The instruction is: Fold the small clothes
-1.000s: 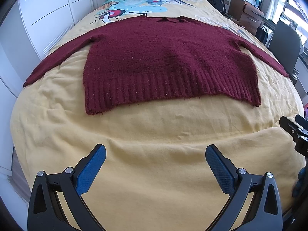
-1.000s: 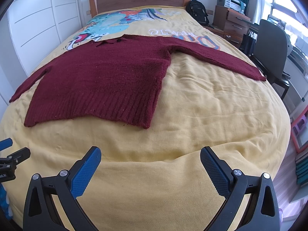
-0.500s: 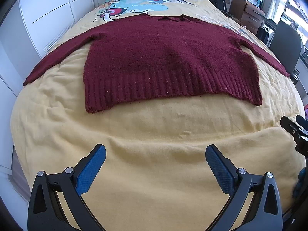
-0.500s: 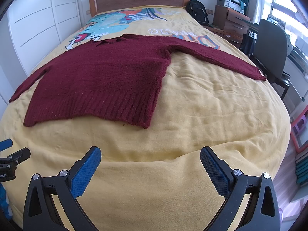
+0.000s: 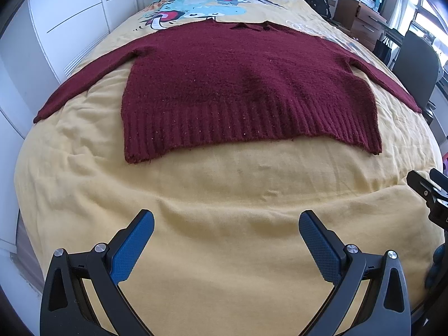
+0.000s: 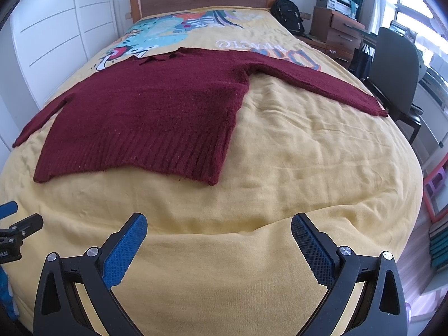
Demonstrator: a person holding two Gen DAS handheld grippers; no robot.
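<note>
Sweater point(image 5: 246, 89) lay flat, sleeves spread, on bed point(image 5: 224, 196). Left gripper point(image 5: 226, 229) and right gripper point(image 6: 219, 228) both gaped wide, empty, short of hem. Vs 1 s prior: left cam view crept slightly closer; approach only, no fold begun.

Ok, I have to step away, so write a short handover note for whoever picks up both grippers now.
Left gripper: open, empty, over bare yellow bedspread at the foot of the bed.
Right gripper: open, empty, also short of the garment.
Dark red knitted sweater: flat, hem nearest the grippers, both sleeves spread out sideways.
Done: sweater is laid out; no fold made.
Left: fold sleeves in, then fold the body.
</note>
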